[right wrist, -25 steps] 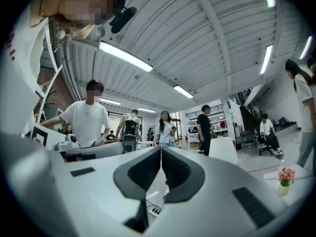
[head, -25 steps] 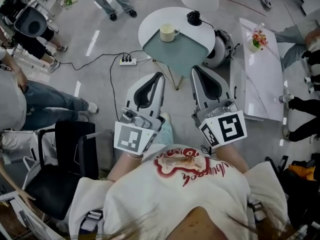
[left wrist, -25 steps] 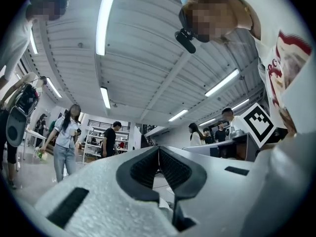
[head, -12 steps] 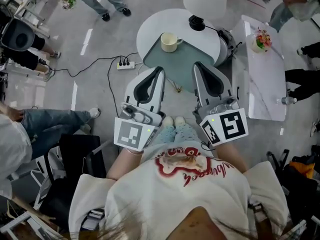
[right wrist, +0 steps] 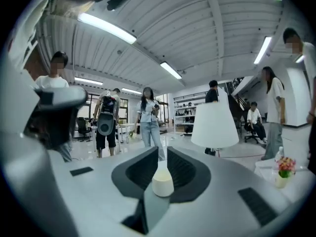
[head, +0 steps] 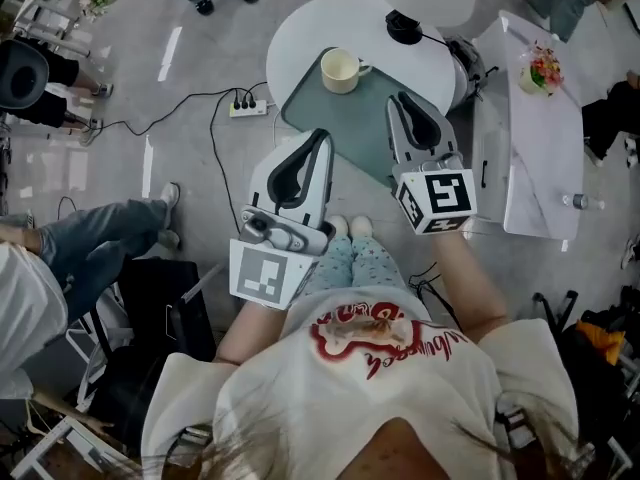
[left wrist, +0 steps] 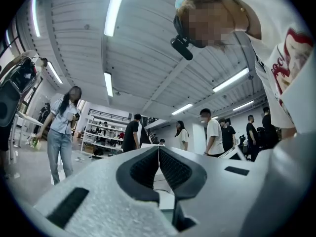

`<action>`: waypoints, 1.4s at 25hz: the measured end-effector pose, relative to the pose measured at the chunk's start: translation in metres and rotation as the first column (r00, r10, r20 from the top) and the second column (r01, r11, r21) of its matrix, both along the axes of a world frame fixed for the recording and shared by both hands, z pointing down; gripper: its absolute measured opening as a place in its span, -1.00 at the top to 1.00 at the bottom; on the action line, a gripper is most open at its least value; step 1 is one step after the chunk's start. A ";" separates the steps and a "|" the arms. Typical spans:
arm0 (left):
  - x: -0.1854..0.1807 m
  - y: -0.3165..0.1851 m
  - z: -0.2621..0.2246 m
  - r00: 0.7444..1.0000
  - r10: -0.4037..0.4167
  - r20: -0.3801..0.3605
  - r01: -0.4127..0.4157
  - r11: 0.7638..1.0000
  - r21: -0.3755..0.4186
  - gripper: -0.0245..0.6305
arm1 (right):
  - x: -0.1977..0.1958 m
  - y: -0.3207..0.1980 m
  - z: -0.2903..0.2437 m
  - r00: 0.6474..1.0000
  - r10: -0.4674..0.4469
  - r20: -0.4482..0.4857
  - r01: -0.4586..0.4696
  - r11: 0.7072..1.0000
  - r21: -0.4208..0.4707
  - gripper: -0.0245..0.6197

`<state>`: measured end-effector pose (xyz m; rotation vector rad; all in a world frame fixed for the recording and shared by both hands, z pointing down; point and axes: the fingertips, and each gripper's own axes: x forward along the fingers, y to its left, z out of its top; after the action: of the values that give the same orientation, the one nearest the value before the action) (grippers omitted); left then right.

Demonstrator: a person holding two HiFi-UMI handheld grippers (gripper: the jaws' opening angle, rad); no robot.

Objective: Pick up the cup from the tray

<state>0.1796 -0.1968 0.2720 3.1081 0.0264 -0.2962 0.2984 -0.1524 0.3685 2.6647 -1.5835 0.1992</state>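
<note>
right gripper (head: 403, 99) fingers narrow, empty | left gripper (head: 321, 135) fingers together | risk: unwidened, they shove cup (head: 340, 70) across tray (head: 350, 118)

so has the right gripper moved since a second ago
Yes, forward: the right gripper now lies over the tray, nearer the cup; earlier only its tips reached the tray's near edge.
</note>
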 end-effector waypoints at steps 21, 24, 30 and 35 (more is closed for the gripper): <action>0.017 -0.033 0.093 0.986 -0.050 0.156 0.062 0.995 -0.078 0.88 | 0.129 -0.109 0.214 0.996 -0.024 0.084 0.046 0.964 -0.260 0.61; 0.016 -0.036 0.097 0.984 -0.050 0.173 0.064 0.995 -0.076 0.88 | 0.130 -0.114 0.211 0.993 -0.009 0.122 0.037 0.973 -0.229 0.76; 0.014 -0.044 0.082 0.985 -0.072 0.158 0.080 0.996 -0.046 0.88 | 0.124 -0.103 0.186 0.984 0.067 0.167 -0.030 0.976 -0.214 0.79; 0.009 -0.050 0.051 0.986 -0.106 0.128 0.107 0.994 -0.001 0.88 | 0.101 -0.081 0.121 0.972 0.077 0.222 -0.040 0.985 -0.169 0.79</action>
<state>0.1888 -0.2465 0.3226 3.1192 -0.1426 -0.0972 0.3998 -0.2332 0.4894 2.6405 -1.4693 0.6293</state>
